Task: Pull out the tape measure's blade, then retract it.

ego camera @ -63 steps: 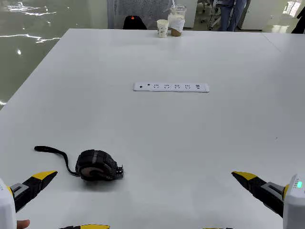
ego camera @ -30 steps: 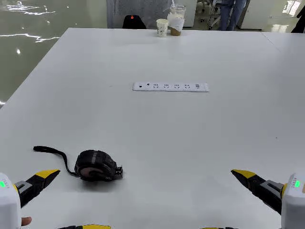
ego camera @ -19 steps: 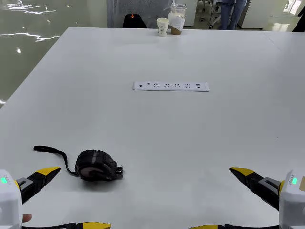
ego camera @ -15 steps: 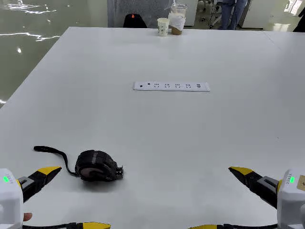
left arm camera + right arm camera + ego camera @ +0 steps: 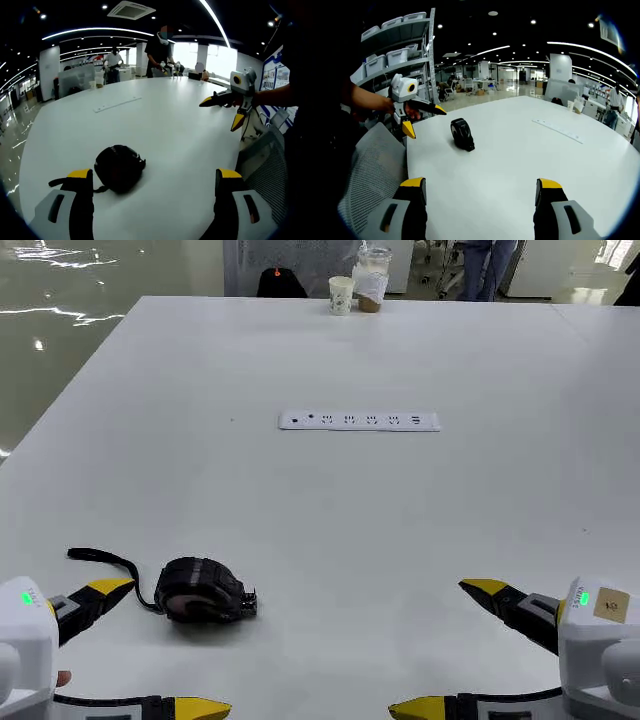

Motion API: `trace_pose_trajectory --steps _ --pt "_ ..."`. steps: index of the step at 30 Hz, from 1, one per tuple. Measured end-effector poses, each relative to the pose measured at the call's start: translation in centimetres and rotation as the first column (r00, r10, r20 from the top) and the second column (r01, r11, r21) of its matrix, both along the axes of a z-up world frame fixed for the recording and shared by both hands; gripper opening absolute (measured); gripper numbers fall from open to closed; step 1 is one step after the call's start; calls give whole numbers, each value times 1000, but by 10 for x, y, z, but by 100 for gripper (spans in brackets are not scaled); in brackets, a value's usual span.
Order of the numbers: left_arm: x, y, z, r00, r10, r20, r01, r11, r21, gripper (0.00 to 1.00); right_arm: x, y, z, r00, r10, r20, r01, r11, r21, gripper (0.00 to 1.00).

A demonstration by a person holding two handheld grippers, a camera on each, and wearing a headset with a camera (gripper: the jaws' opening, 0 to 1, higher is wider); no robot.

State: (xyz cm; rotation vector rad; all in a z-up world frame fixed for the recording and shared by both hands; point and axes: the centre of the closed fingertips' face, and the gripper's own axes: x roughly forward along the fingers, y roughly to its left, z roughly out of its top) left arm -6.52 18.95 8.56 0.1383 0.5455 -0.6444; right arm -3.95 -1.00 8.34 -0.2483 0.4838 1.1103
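Observation:
A black tape measure [image 5: 203,590] lies on the white table [image 5: 400,510] at the near left, its blade fully in and its black wrist strap [image 5: 98,559] trailing to the left. My left gripper [image 5: 160,648] is open just in front of it, not touching; in the left gripper view the tape measure [image 5: 119,167] sits between and beyond the open left gripper [image 5: 154,175]. My right gripper [image 5: 447,648] is open and empty at the near right, well apart from the tape measure [image 5: 462,134]. Each gripper view also catches the other gripper: right gripper [image 5: 220,112], left gripper [image 5: 425,121].
A white power strip [image 5: 358,421] lies across the table's middle. A paper cup [image 5: 342,296] and a plastic drink cup [image 5: 372,285] stand at the far edge. A grey mesh chair [image 5: 375,160] sits at the near edge. People stand beyond the table.
Both grippers have crept forward and slightly inward over the table's near edge. The tape measure has not moved.

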Motion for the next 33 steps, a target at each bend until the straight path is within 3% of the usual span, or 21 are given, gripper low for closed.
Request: trace_pose_trajectory --steps 21,33 --pt "18 4 -13 993 -107 -41 110 991 76 99 23 22 -10 992 125 28 -124 992 -36 83" --pt "33 10 -25 975 -204 -88 216 963 162 95 35 44 -18 976 214 37 -212 976 -59 79"
